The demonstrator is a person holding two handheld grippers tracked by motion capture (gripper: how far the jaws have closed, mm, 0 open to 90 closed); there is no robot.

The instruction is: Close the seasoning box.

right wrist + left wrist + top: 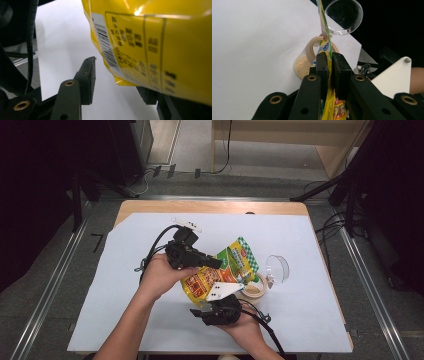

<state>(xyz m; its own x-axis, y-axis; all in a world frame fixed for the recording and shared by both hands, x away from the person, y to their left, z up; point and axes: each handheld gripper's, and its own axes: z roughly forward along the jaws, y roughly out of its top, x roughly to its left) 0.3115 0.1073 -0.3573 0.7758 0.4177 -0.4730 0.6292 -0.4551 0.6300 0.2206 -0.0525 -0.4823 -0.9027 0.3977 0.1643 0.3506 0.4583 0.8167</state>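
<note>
Two grippers on one job — a yellow snack pouch (pixel 220 270) held up over the white sheet (pixel 125 285) near the middle of the table.

Left gripper (pixel 212 262): jaws narrow, clamped on the pouch edge. In the left gripper view the pouch (pixel 329 100) runs edge-on between the two pads and its green-checked top strip rises away past them toward the clear plastic cup (pixel 343 16) lying on its side.

Right gripper (pixel 220 312): jaws wide, nothing gripped yet. In the right gripper view the pouch (pixel 155 42) hangs just above and ahead, with its lower corner sitting over the gap — one pad stands free at left, the other is half hidden under the pouch at right. I'd say that corner isn't quite between the pads.

Key relation: the pouch's long axis runs diagonally in the high view, from the bottom corner near the right gripper up to the green top near the cup (pixel 277 268). The right gripper is nearer the bottom end, below it on my side; the left holds it mid-edge. My read: next is a short push forward, then close on the lower corner.

Pouch looks glossy, partly full, barcode and print on the back, food picture on the front. A tape roll (pixel 252 287) lies just under and beside it.
</note>
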